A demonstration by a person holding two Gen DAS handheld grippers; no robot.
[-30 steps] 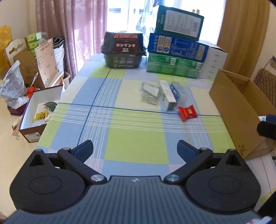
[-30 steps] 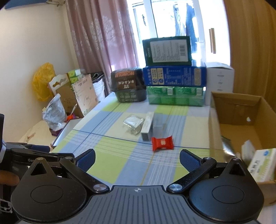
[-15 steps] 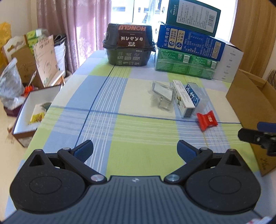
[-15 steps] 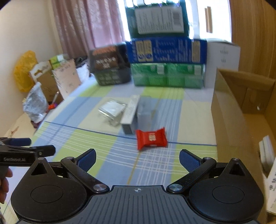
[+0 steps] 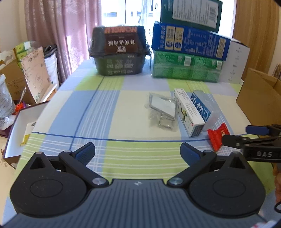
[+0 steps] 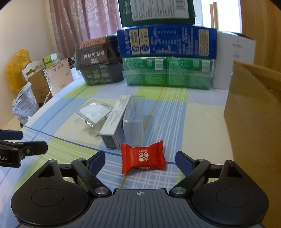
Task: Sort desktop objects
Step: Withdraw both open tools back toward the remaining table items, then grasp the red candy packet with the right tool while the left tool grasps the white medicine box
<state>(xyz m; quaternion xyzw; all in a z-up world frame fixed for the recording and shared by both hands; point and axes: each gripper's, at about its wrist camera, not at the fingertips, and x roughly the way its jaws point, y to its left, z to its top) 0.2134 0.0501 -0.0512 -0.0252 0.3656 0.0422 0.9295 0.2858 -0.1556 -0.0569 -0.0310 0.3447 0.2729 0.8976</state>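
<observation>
2 grippers over the table (image 6: 175, 108): right gripper (image 6: 140, 158), fingers just been closing, brackets the untouched red candy (image 6: 143, 158); left gripper (image 5: 137, 151) spread wide, empty.

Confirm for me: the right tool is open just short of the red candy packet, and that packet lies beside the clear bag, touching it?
Not quite. In the right wrist view the red candy packet lies by the white carton's end, not the clear bag. The right tool is open just short of it.

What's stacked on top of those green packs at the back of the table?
A long blue box lies on the green packs, and a dark green box sits on that. Its top is out of frame.
</observation>
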